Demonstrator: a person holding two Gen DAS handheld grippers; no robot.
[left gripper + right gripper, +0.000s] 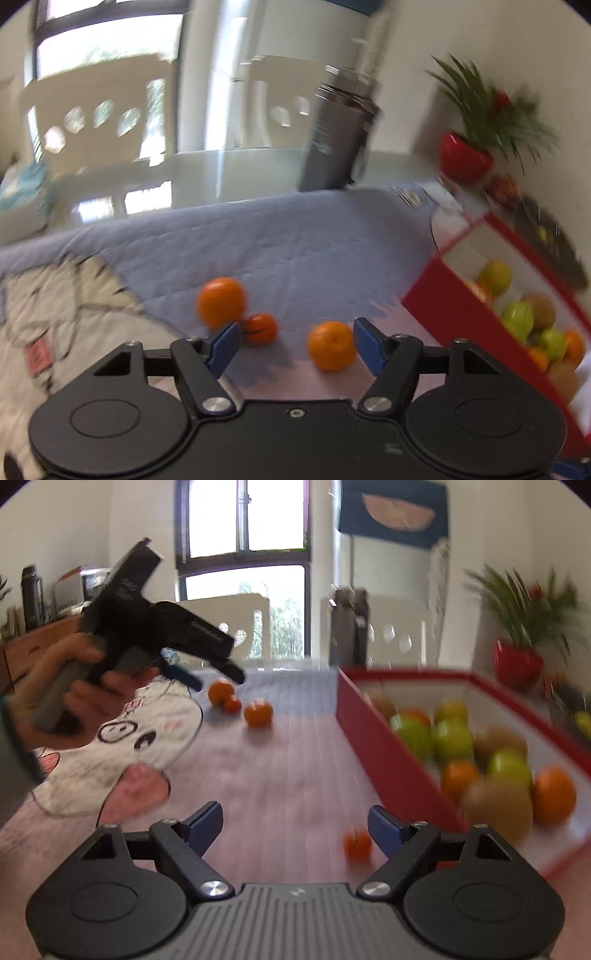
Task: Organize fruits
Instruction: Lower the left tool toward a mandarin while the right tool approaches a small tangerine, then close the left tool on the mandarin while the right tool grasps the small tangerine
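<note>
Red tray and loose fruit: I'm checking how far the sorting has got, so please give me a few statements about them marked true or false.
1. The red tray already holds green and orange fruit. True.
2. Every orange fruit is in the tray. False: at least three lie on the blanket, among them a large orange, a small one touching it and another orange.
3. The left gripper holds an orange. False: its jaws stand open and press on nothing.
4. The right gripper is empty. True; a small orange fruit lies on the blanket beside its right finger.
5. The tray sits to the right of the loose fruit in both views. True.
</note>
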